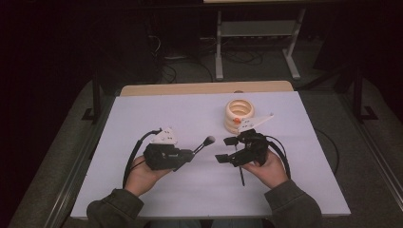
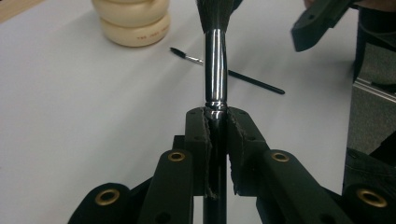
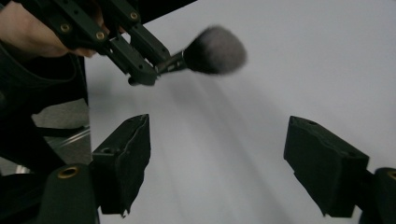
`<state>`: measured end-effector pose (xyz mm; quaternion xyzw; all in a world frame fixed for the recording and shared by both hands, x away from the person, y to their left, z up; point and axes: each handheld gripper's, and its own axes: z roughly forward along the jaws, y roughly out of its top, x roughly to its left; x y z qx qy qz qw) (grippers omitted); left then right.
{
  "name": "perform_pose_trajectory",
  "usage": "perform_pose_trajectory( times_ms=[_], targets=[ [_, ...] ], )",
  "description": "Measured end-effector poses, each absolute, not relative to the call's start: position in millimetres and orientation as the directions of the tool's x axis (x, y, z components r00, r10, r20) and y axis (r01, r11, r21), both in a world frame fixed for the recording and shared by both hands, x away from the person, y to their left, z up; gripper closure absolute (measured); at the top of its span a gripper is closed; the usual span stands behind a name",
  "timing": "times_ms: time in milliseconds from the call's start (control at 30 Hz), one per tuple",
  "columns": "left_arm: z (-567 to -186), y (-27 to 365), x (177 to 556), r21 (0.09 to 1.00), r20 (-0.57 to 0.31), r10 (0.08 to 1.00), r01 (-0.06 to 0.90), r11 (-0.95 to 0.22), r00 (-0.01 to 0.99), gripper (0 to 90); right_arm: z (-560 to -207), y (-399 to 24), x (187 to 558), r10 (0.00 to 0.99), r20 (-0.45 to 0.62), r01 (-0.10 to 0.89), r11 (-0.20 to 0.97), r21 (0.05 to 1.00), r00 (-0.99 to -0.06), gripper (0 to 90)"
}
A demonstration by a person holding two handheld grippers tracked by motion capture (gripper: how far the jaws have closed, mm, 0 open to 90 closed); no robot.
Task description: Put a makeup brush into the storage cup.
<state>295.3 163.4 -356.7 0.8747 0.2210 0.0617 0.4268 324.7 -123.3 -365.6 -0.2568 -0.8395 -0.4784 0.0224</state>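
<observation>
Left tool: the left tool (image 1: 190,154) sits in the person's left hand (image 1: 142,175), a little left of the middle of the bench and closer to its near edge; its jaws are almost together and they clamp the handle of the big makeup brush
Grip detail: in the left gripper view the two pads (image 2: 240,135) press on the dark handle from both sides, just under the shiny metal ferrule (image 2: 215,65)
Big makeup brush: the big makeup brush (image 1: 204,143) sticks out of the left tool toward the middle of the bench, and its fluffy grey head (image 3: 215,49) is in the air above the white surface, not touching it
Right tool: the right tool (image 1: 227,149) is in the person's right hand (image 1: 267,170), a little right of the middle of the bench; its jaws stand wide apart and there is nothing between them
Right tool and brush: in the right gripper view the brush head is beyond the open jaws, well apart from both pads (image 3: 128,154)
Thin brush: a thin brush (image 2: 229,72) with a black handle lies flat on the bench; in the high view it is partly under the right tool
Stacked rings: a cream pile of stacked rings (image 1: 239,114) stands near the far edge of the bench, on the right half, just behind the right tool
Bench: the bench (image 1: 157,114) has a white cover and a wooden strip along the far edge
</observation>
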Motion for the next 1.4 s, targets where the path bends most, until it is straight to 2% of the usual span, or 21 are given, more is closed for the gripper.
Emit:
perform_pose_trajectory(
  times_ms=[300, 400, 833, 933, 967, 1067, 1133, 1233, 1333, 1400],
  targets=[
    [-359, 154, 290, 0.786, -0.075, 0.406, 0.304, -0.538, 0.911, 79.2, -367, -109, 327, 0.347, 0.343, 0.470, 0.409, 0.782, -0.873, 36.8],
    [-363, 151, 288, 0.808, -0.101, 0.365, 0.291, -0.513, 0.926, 79.2, -369, -108, 329, 0.316, 0.394, 0.496, 0.383, 0.779, -0.863, 40.9],
    [-368, 145, 288, 0.816, -0.100, 0.334, 0.269, -0.511, 0.937, 79.4, -371, -108, 332, 0.223, 0.492, 0.540, 0.334, 0.772, -0.841, 75.1],
    [-369, 145, 286, 0.819, -0.093, 0.328, 0.259, -0.512, 0.940, 80.2, -371, -107, 331, 0.218, 0.483, 0.529, 0.345, 0.775, -0.848, 76.8],
    [-369, 146, 285, 0.831, -0.094, 0.330, 0.256, -0.493, 0.939, 90.0, -370, -107, 330, 0.240, 0.459, 0.518, 0.371, 0.771, -0.856, 77.1],
    [-369, 144, 285, 0.820, -0.083, 0.313, 0.243, -0.518, 0.946, 89.8, -371, -105, 330, 0.248, 0.446, 0.511, 0.394, 0.764, -0.860, 77.3],
    [-367, 144, 282, 0.813, -0.052, 0.317, 0.225, -0.537, 0.947, 84.1, -368, -103, 329, 0.271, 0.416, 0.495, 0.415, 0.763, -0.868, 77.3],
    [-363, 149, 281, 0.827, -0.081, 0.334, 0.251, -0.503, 0.939, 77.8, -362, -103, 330, 0.291, 0.391, 0.484, 0.431, 0.762, -0.873, 77.3],
    [-363, 154, 282, 0.823, -0.076, 0.355, 0.260, -0.505, 0.932, 72.7, -358, -105, 331, 0.302, 0.380, 0.482, 0.447, 0.754, -0.874, 77.3],
    [-366, 158, 282, 0.821, -0.078, 0.368, 0.269, -0.503, 0.927, 72.9, -358, -104, 331, 0.305, 0.369, 0.475, 0.460, 0.750, -0.878, 77.2]
  ],
)
